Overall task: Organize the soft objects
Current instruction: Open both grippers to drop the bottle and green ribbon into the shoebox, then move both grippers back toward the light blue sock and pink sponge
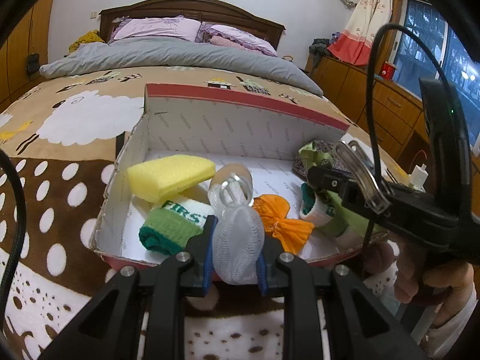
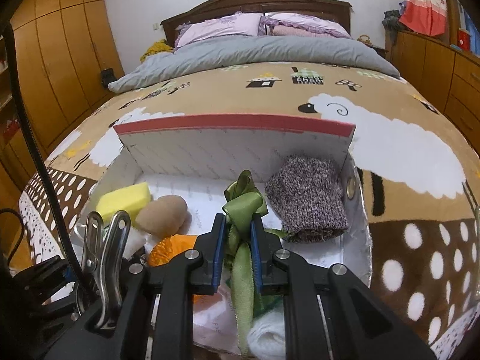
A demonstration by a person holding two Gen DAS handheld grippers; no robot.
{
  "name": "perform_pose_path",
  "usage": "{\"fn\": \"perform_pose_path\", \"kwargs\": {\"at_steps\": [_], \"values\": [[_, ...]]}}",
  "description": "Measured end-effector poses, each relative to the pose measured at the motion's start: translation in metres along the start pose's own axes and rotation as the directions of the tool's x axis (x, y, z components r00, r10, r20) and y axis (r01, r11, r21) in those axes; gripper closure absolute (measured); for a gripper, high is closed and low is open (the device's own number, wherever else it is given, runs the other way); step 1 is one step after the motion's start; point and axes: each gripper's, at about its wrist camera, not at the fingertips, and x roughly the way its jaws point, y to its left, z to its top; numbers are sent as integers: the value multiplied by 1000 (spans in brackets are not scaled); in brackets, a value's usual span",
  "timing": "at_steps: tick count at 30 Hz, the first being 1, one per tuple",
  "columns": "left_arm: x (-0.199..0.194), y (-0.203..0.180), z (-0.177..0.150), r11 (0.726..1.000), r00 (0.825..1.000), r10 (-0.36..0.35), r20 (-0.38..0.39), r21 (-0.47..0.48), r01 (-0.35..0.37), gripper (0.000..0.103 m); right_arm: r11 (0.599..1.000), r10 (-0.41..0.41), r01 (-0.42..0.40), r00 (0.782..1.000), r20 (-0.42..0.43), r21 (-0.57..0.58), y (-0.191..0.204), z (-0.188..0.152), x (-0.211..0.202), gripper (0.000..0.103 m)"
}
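Spread over a bed, a sheep-patterned blanket (image 2: 420, 156) carries an open shoe box (image 2: 240, 126), its lid propped upright so that soft things can be dropped in from the near side. A white mesh pouch (image 1: 238, 246) is clamped in the left gripper (image 1: 237, 255) above the near rim, while a green ribbon bow (image 2: 243, 207) is pinched in the right gripper (image 2: 238, 240) over the box floor. Already lying inside are a yellow sponge (image 1: 171, 175), a green-and-white knit (image 1: 174, 225), an orange cloth (image 1: 282, 225) and a speckled grey sock (image 2: 306, 198), apparently kept together there.

1 box (image 2: 300, 150), 1 yellow sponge (image 1: 171, 175), 2 green wristbands (image 1: 171, 228), 1 grey sock (image 2: 306, 199), 1 green ribbon (image 2: 244, 210), 2 pillows (image 2: 220, 27)
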Motion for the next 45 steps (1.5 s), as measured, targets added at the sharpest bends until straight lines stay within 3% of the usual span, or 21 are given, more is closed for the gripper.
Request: {"fn": "perform_pose_path", "kwargs": {"at_steps": [8,11,14,21,35,45], "values": [[0,0,0,1000,1000,-3,2,2,3,79,1000,12,-12,1000,6,-11,7,0,-8,76],[-3,-1,1,1000,1000,-11,4,-2,11,72,1000,24,-24,1000,14,-11,9,-1,-13,75],[-7,-1,1,1000,1000,-6,15,-6,6,60,999,40,-40,999,24,-5,11,-2,-19,73],[-16,-5,0,1000,1000,-3,18,8,3,57,999,38,-37,999,34,-39,22,-1,-30,60],[-48,-18,-10,997,1000,-22,9,69,21,55,991,122,-119,992,41,-61,27,-23,-82,60],[-61,-31,-22,995,997,-70,-25,70,71,55,992,113,-111,993,26,-56,12,-58,-117,60]]}}
